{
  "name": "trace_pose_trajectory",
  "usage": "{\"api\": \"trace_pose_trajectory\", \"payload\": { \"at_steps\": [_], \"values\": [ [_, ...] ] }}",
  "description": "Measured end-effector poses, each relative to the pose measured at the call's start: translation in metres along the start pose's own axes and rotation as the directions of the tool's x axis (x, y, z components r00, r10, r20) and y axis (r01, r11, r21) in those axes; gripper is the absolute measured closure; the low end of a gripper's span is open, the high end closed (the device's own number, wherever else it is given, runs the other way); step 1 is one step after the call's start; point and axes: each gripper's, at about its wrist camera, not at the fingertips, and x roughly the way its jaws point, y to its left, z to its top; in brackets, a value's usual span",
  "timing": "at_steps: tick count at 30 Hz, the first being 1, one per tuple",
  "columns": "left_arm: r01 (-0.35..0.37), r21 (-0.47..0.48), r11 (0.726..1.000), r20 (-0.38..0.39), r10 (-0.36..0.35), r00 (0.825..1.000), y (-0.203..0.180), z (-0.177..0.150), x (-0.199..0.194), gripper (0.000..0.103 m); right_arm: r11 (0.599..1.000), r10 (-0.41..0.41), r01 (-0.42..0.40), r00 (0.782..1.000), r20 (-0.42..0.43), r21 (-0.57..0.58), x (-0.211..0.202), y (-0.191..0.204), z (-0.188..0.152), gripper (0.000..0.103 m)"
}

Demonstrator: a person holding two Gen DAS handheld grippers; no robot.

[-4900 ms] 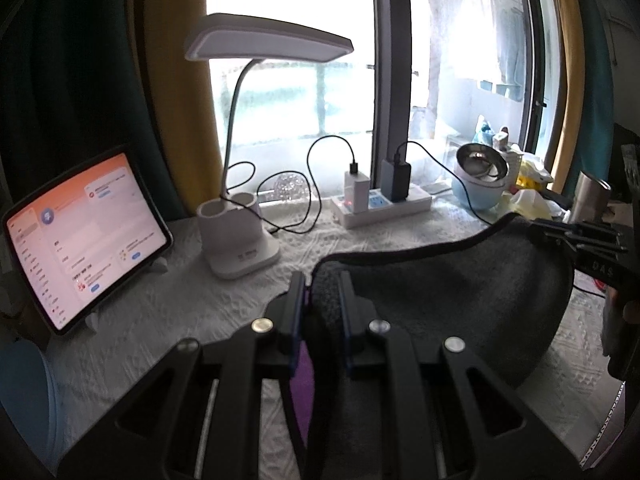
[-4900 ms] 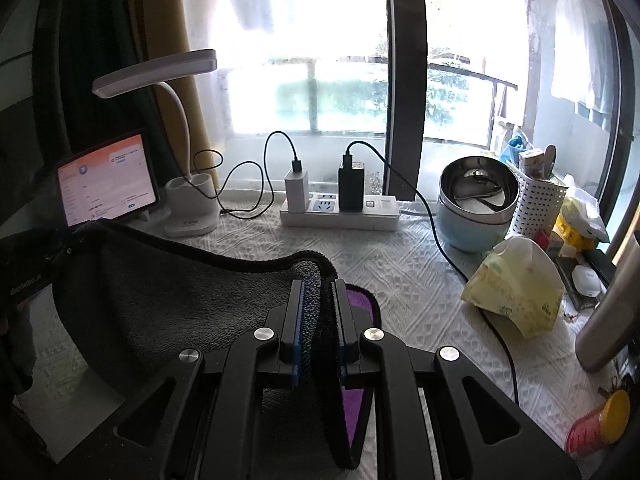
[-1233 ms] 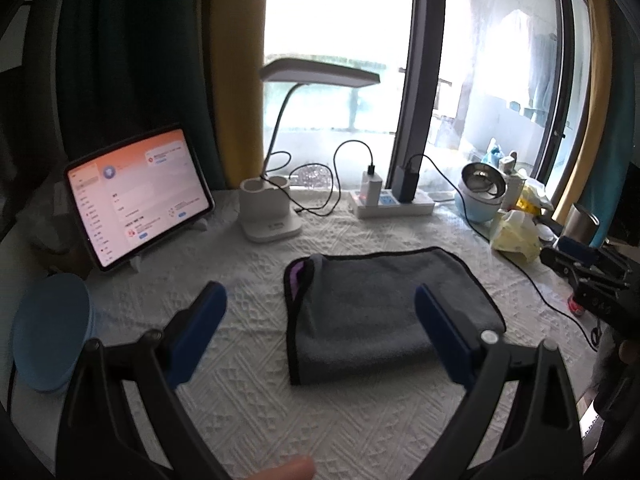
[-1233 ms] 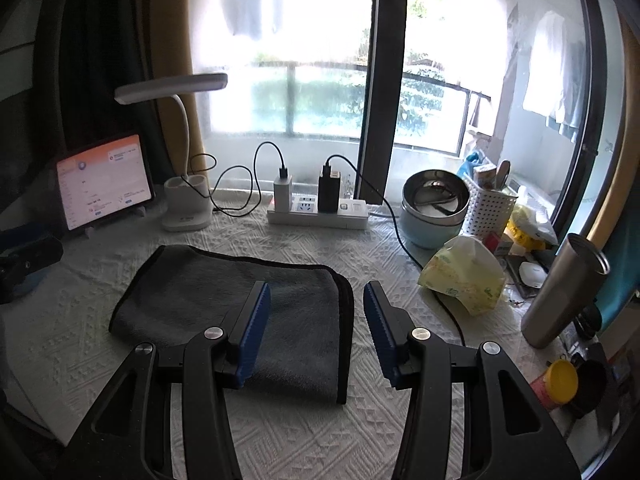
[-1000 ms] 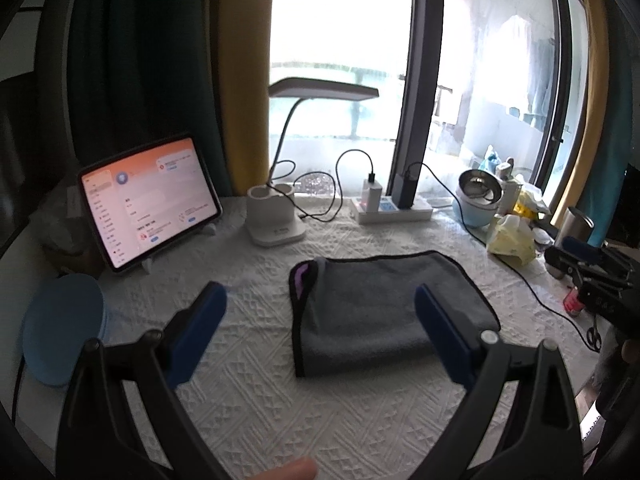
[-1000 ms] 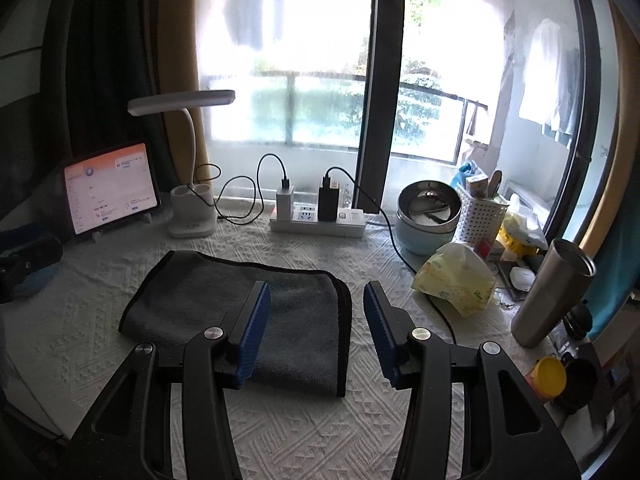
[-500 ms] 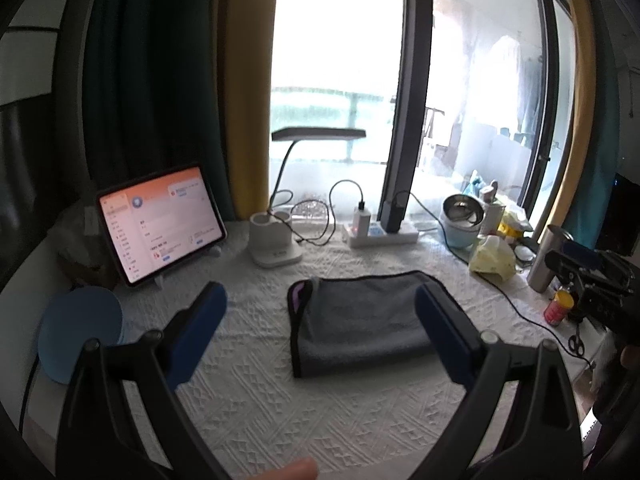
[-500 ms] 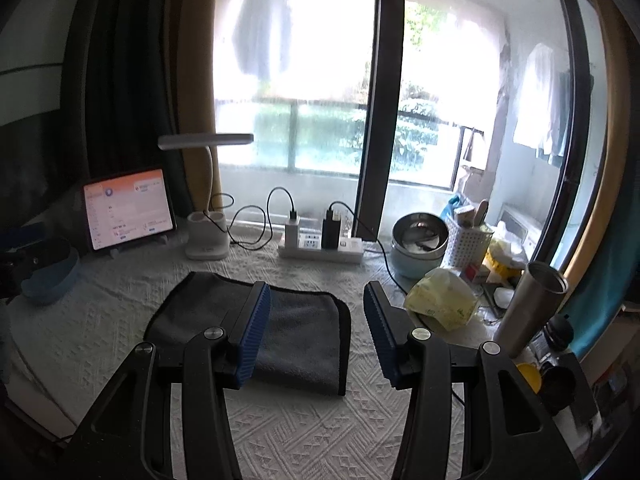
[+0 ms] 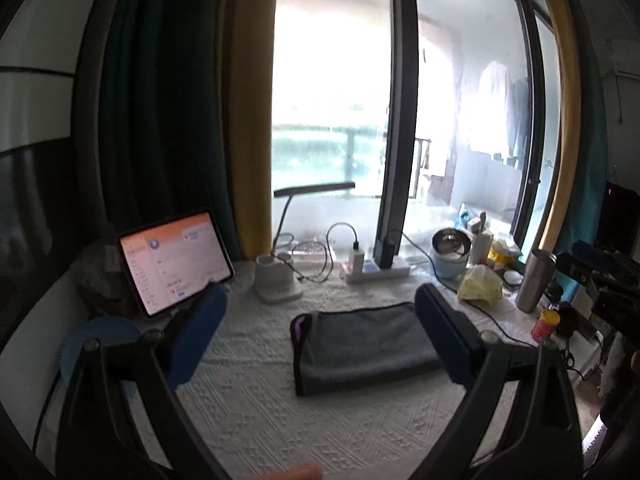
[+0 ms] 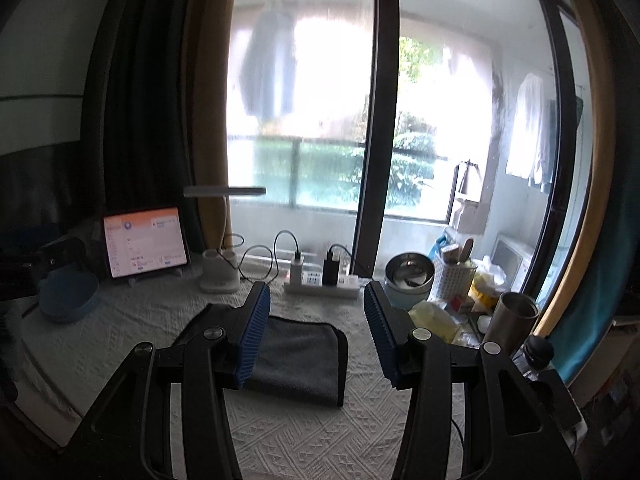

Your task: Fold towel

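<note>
A dark grey towel (image 9: pixel 366 346) with a black hem lies folded flat on the white patterned tablecloth (image 9: pixel 256 412); a purple tag shows at its left end. It also shows in the right wrist view (image 10: pixel 298 354). My left gripper (image 9: pixel 320 332) is open wide and empty, held well back and above the towel. My right gripper (image 10: pixel 316 332) is open and empty, also back from the towel. The right gripper shows at the right edge of the left wrist view (image 9: pixel 600 276).
A tablet (image 9: pixel 174 258), desk lamp (image 9: pixel 278 280) and power strip (image 9: pixel 378 270) line the window side. A steel bowl (image 10: pixel 408 276), yellow bag (image 9: pixel 480 288), steel tumbler (image 10: pixel 510 320) and small bottles crowd the right. A blue plate (image 10: pixel 68 294) lies at the left.
Both grippers let go of the towel, opened, and pulled back and up from the table. The towel now lies folded and still.
</note>
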Motion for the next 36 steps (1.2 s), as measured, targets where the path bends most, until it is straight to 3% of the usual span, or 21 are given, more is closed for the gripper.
{"api": "trace_pose_trajectory", "payload": {
  "at_steps": [7, 18, 23, 36],
  "values": [
    [-0.004, -0.004, 1.000, 0.051, 0.004, 0.999, 0.002, 0.009, -0.024, 0.007, 1.000, 0.004, -0.003, 0.998, 0.059, -0.006, -0.029, 0.004, 0.009, 0.042],
    [-0.028, -0.012, 1.000, 0.148, 0.030, 0.989, 0.006, 0.022, -0.062, 0.007, 1.000, 0.006, -0.003, 0.991, 0.132, -0.024, -0.065, 0.012, 0.024, 0.040],
    [-0.040, -0.014, 0.999, 0.178, 0.042, 0.983, 0.009, 0.023, -0.073, 0.007, 1.000, -0.003, 0.006, 0.990, 0.144, -0.025, -0.072, 0.013, 0.025, 0.035],
    [-0.055, -0.009, 0.998, 0.195, 0.056, 0.979, 0.009, 0.024, -0.076, 0.007, 1.000, -0.008, 0.009, 0.991, 0.137, -0.003, -0.073, 0.006, 0.023, 0.034]
  ]
}}
